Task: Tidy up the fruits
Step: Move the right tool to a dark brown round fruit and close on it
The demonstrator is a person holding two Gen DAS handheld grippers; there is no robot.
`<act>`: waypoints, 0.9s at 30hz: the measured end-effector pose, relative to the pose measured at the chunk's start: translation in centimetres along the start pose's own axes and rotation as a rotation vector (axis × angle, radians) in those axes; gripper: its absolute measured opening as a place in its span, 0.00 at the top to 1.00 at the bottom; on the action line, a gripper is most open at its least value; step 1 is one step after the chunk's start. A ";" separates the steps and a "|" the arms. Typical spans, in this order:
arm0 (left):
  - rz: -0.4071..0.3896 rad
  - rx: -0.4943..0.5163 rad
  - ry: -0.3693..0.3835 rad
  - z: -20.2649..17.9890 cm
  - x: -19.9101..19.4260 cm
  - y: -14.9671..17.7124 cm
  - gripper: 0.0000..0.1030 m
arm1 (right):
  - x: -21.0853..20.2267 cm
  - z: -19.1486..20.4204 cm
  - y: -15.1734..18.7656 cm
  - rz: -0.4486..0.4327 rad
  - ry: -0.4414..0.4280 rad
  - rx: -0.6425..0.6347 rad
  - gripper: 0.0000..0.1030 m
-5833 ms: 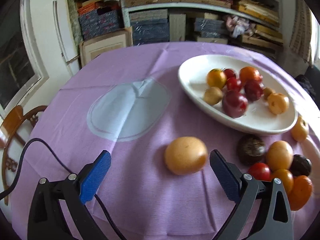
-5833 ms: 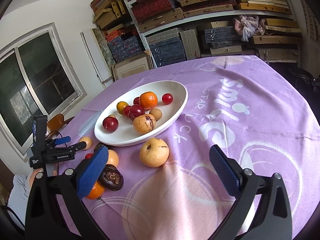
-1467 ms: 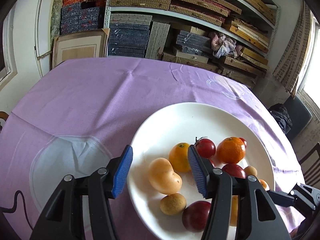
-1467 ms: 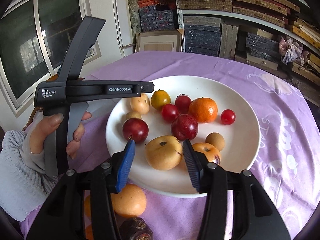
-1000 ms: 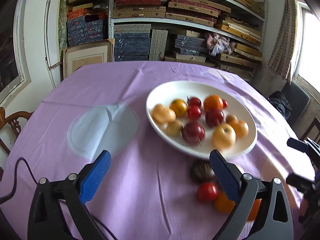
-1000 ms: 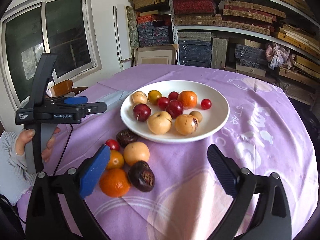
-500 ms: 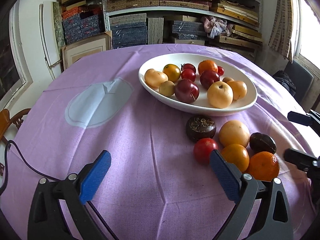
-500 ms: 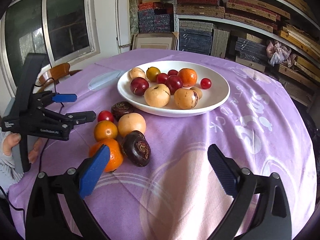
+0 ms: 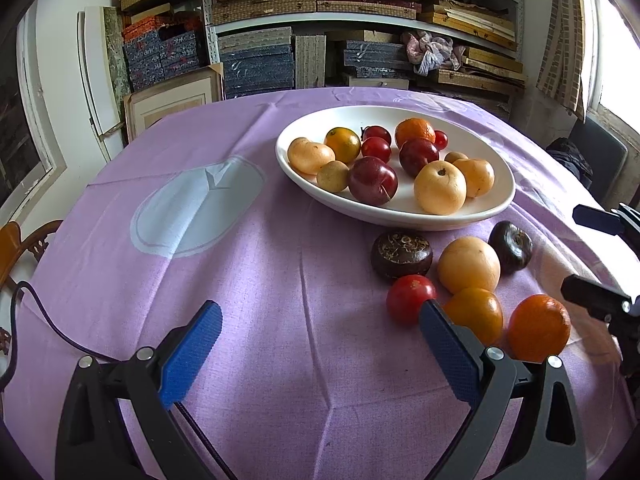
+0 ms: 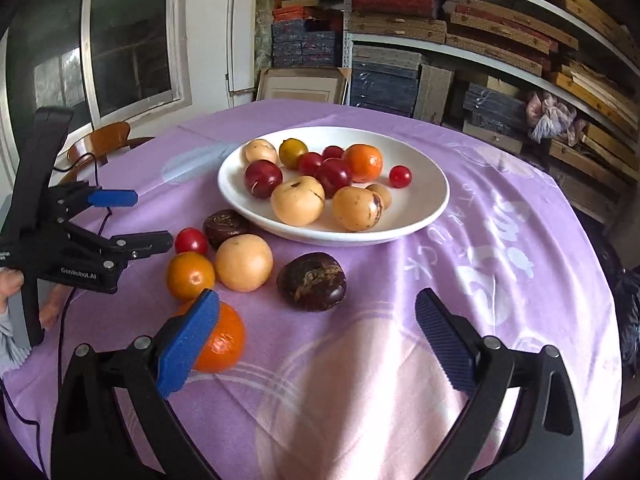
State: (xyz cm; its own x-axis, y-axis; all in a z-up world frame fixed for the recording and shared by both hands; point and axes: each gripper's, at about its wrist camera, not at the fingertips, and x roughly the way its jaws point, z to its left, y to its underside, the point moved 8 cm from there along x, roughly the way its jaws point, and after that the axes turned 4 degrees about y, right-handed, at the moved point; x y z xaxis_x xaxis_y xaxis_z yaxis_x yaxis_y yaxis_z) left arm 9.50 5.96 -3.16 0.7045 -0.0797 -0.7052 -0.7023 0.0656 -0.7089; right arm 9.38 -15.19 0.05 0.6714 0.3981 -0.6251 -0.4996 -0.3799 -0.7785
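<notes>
Both grippers had pulled back from white plate [image 9: 496, 204], pale fruits left inside. Left gripper [image 9: 320, 354] and right gripper [image 10: 316, 340] jaws apart, empty. Six fruits remained on desk [image 9: 280, 280] beside plate, dark fruit [image 10: 311, 276] nearest right.

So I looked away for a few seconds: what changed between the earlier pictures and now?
Each hand-held gripper carried a yellow fruit from the cloth into the white plate, let go and drew back. The left hand-held gripper and right hand-held gripper are open and empty. Six fruits, like the orange, stayed on the tablecloth.
</notes>
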 end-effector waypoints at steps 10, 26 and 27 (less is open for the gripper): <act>0.012 -0.005 0.004 0.1 0.3 0.1 0.03 | 2.1 0.7 -1.0 0.063 -0.040 -0.061 0.23; 0.054 -0.011 0.013 0.2 1.0 0.6 0.03 | 6.2 0.2 -0.7 0.171 -0.090 -0.013 0.50; 0.054 -0.010 0.013 0.2 1.0 0.6 0.03 | 6.2 0.0 -0.7 0.178 -0.096 -0.005 0.50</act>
State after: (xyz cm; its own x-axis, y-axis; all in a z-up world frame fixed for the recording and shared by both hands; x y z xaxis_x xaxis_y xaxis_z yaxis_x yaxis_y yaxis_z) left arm 9.83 6.12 -4.29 0.6639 -0.0894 -0.7425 -0.7405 0.0600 -0.6693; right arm 13.89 -12.44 -3.34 0.5176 0.4021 -0.7553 -0.6029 -0.4550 -0.6554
